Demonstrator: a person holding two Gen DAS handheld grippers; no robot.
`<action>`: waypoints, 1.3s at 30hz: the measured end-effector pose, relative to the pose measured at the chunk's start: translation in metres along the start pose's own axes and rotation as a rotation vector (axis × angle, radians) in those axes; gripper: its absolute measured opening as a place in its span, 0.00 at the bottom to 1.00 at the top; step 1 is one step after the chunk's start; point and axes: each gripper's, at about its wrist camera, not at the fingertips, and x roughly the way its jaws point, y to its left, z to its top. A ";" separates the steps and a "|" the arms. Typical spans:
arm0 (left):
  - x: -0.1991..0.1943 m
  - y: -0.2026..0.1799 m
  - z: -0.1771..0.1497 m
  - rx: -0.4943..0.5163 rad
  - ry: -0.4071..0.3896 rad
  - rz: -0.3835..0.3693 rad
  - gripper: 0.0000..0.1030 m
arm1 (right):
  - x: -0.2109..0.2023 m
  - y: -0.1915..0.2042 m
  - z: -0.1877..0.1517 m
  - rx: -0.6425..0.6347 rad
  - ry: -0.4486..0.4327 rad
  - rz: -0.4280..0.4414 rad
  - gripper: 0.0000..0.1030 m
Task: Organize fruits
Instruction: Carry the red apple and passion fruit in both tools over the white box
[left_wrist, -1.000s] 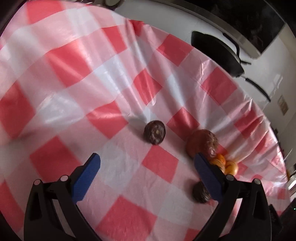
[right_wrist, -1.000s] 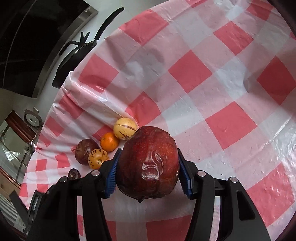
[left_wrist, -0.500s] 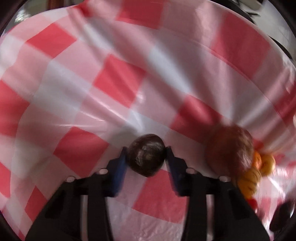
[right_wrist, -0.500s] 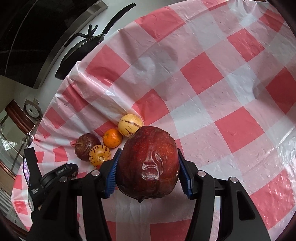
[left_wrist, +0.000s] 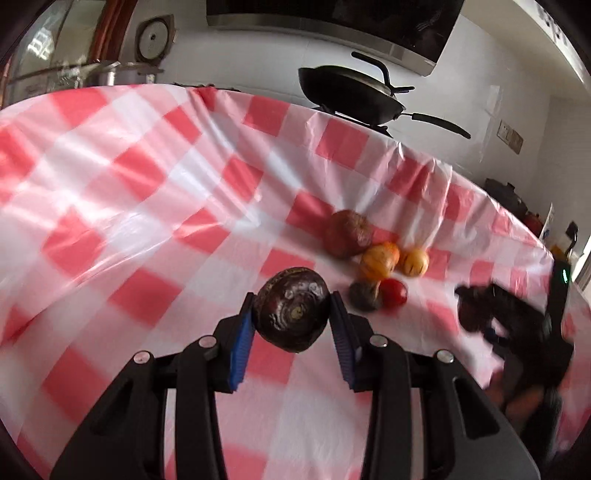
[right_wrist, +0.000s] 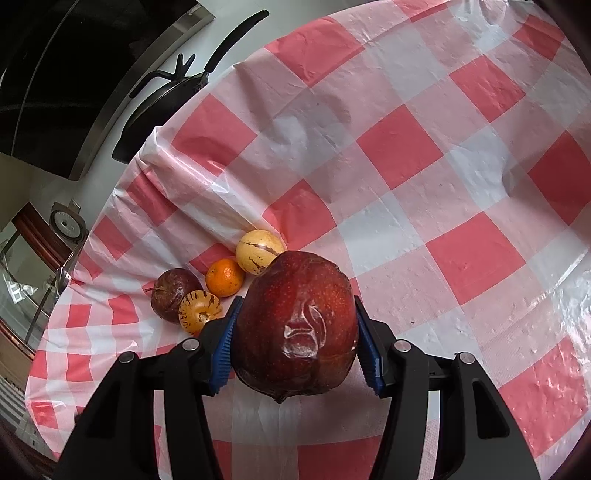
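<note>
My left gripper (left_wrist: 291, 300) is shut on a dark purple wrinkled fruit (left_wrist: 293, 308), held above the checked cloth (left_wrist: 147, 206). Ahead and right of it lies a cluster: a brown-red round fruit (left_wrist: 347, 233), a striped orange-yellow fruit (left_wrist: 380, 260), a yellow fruit (left_wrist: 413, 262), a small dark fruit (left_wrist: 364, 295) and a small red fruit (left_wrist: 393, 291). My right gripper (right_wrist: 295, 308) is shut on a large dark red fruit (right_wrist: 295, 325). Left of it lie a striped yellow fruit (right_wrist: 260, 251), an orange (right_wrist: 224, 277), a dark purple fruit (right_wrist: 173, 293) and a striped fruit (right_wrist: 199, 310).
A black pan (left_wrist: 351, 96) sits on the stove behind the table's far edge, also seen as the pan (right_wrist: 166, 99) in the right wrist view. A blurred dark gripper body (left_wrist: 517, 325) stands at the right of the left wrist view. The checked cloth (right_wrist: 443, 166) stretches wide to the right.
My left gripper closed on the dark purple fruit, lifted it off the cloth and swung toward the fruit cluster. The right gripper kept still with the red fruit.
</note>
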 end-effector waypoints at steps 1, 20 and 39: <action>-0.002 0.003 -0.004 -0.008 0.009 -0.011 0.38 | 0.000 0.001 0.000 -0.003 0.000 -0.002 0.54; -0.033 0.042 -0.008 -0.129 -0.024 0.025 0.38 | -0.039 0.014 -0.032 -0.049 0.007 0.050 0.54; -0.227 0.171 -0.093 -0.119 -0.097 0.163 0.39 | -0.182 0.129 -0.215 -0.460 0.248 0.315 0.54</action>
